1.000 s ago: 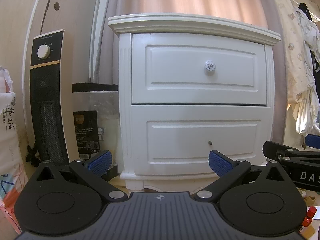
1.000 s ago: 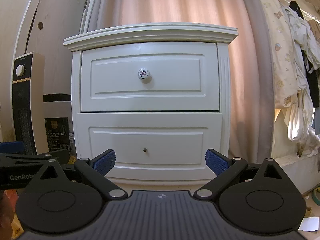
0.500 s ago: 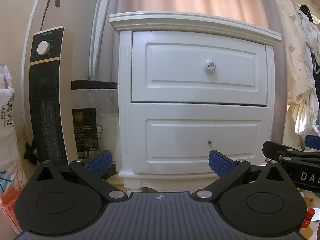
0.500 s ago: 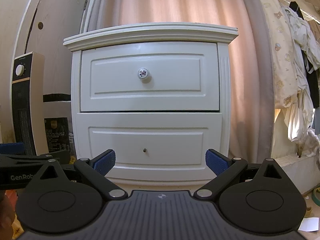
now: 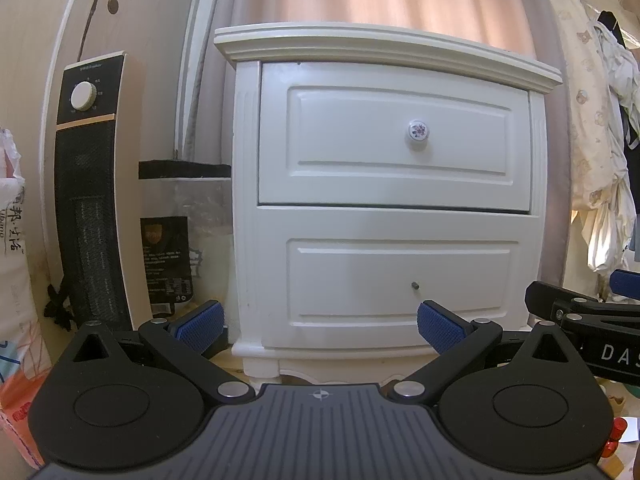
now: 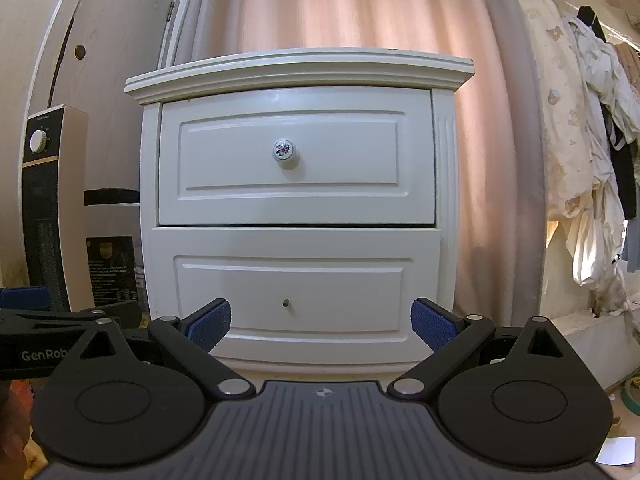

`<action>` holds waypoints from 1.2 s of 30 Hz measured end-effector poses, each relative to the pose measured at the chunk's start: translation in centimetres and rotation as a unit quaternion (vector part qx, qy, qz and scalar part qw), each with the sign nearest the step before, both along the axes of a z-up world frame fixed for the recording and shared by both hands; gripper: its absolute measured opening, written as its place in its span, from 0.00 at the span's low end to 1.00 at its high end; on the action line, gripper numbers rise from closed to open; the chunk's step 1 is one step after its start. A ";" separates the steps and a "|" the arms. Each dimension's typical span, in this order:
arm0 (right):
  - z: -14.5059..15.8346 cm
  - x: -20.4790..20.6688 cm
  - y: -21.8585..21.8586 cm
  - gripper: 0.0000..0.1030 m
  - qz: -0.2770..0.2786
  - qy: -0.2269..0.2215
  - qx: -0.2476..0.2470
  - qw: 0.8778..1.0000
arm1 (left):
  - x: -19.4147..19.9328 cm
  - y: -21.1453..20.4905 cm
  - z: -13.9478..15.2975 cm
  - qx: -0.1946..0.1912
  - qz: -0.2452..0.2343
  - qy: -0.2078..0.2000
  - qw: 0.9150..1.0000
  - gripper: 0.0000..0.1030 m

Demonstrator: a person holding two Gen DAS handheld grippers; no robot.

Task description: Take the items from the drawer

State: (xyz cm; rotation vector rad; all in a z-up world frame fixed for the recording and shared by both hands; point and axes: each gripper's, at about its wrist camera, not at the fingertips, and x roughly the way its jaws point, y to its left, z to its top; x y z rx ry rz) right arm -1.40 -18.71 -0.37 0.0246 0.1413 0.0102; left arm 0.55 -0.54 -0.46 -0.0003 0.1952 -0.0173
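A white nightstand [image 5: 245, 168] [image 6: 446, 184] faces both cameras, with two drawers pushed in. The upper drawer [image 5: 394, 140] [image 6: 296, 160] carries a round flowered knob [image 5: 418, 131] [image 6: 285, 149]. The lower drawer [image 5: 400, 280] [image 6: 296, 288] has only a small dark stud [image 5: 415, 286] [image 6: 286, 303]. My left gripper [image 5: 320, 326] hangs open in front of the lower drawer, well short of it, holding nothing. My right gripper [image 6: 320, 322] is also open and empty, level with the lower drawer. The drawers' contents are hidden.
A tall black-and-cream heater [image 5: 90, 192] [image 6: 48, 208] stands left of the nightstand, with a dark-labelled bag [image 5: 166, 264] between them. Pale curtains [image 6: 360, 8] hang behind. Clothes [image 5: 596, 128] [image 6: 580, 152] hang at the right. A printed sack [image 5: 16, 280] lies at the far left.
The left wrist view has shifted slightly, so the nightstand sits a touch higher and closer. The right wrist view is almost unchanged. Both grippers stay open.
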 end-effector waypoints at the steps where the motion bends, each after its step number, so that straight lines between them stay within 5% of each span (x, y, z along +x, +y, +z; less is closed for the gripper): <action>1: 0.0 0.0 -0.1 1.00 0.000 -0.001 0.000 1.000 | 0.0 0.0 0.0 -0.001 0.000 -0.002 1.000 1.00; 10: 0.2 0.0 -0.7 1.00 -0.002 -0.013 -0.001 1.000 | 0.5 0.2 -0.2 -0.027 -0.022 -0.008 0.999 1.00; 19: -0.5 0.2 -1.3 1.00 -0.016 -0.009 0.003 1.000 | 1.7 -1.8 -0.7 0.003 -0.018 -0.028 0.999 1.00; 36: -1.9 2.0 -5.4 1.00 -0.051 0.004 0.021 0.998 | 10.6 -8.3 -4.8 0.029 -0.018 -0.027 0.999 1.00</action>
